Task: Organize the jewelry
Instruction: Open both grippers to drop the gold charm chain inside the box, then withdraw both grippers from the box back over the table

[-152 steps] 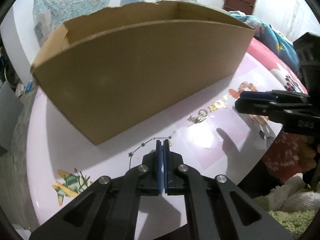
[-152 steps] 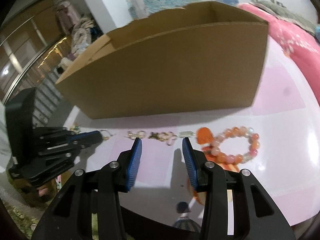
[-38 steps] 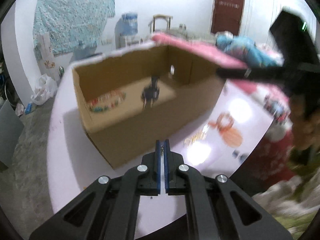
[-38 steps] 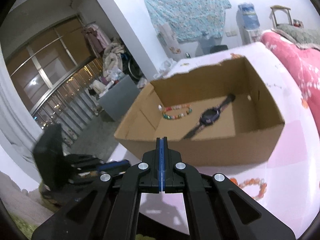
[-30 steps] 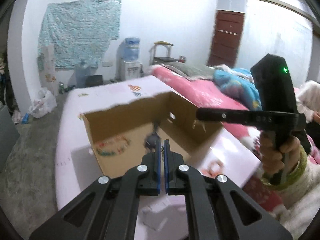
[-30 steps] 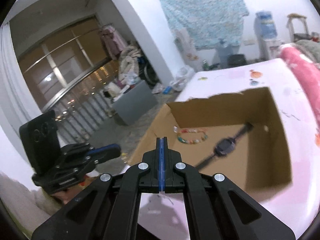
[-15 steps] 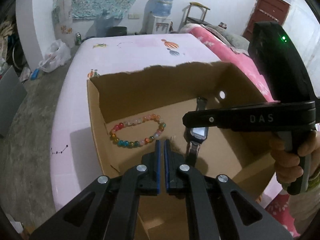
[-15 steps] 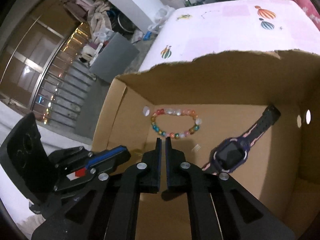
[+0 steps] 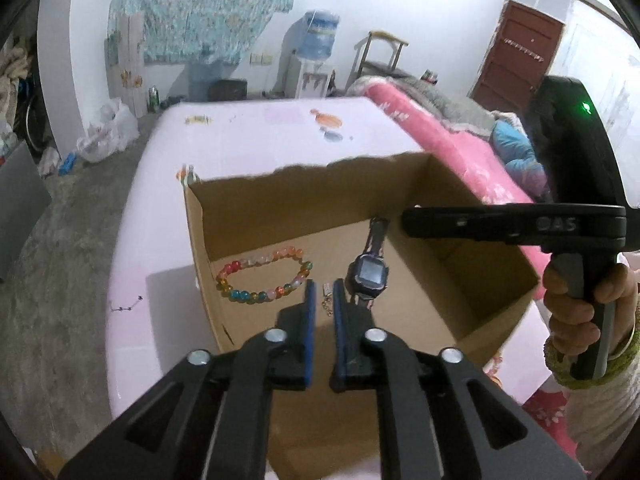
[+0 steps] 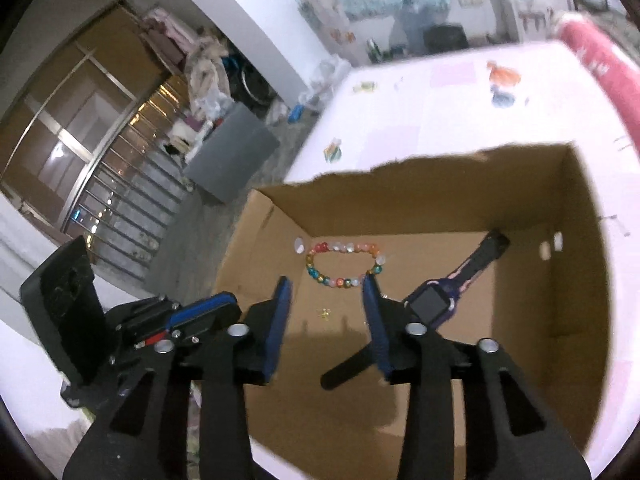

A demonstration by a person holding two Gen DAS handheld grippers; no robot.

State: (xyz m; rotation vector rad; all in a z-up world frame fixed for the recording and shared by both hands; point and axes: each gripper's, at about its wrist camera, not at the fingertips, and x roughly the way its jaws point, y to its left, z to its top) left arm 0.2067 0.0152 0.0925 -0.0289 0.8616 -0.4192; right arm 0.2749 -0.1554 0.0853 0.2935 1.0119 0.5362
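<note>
A small gold earring or charm (image 9: 327, 303) dropped or lay between the parted blue pads of the left gripper (image 9: 321, 292), held by neither, over the floor of the open cardboard box (image 9: 496, 256); whether it was in the air or already on the cardboard could not be told. Just ahead and to that gripper's left lay a multicoloured bead bracelet (image 9: 264, 274), and just to its right a dark smartwatch (image 9: 369, 270) with its strap running toward the far wall. The left gripper's jaws stood a narrow gap apart. The right gripper (image 10: 327, 316) hung over the same box with its jaws spread wide and nothing between them; a tiny gold piece (image 10: 324, 313) lay on the box floor beyond its tips, the bracelet ahead and the watch off to its right. The box sat on a pale pink table (image 9: 256, 128), with a pink bedspread (image 9: 436, 136) alongside. Judging by the contents, sorting appeared well under way, with bracelet, watch and at least one small gold piece boxed; what remained on the table in front of the box was hidden behind the grippers and the near wall, so the amount left could not be judged.
</note>
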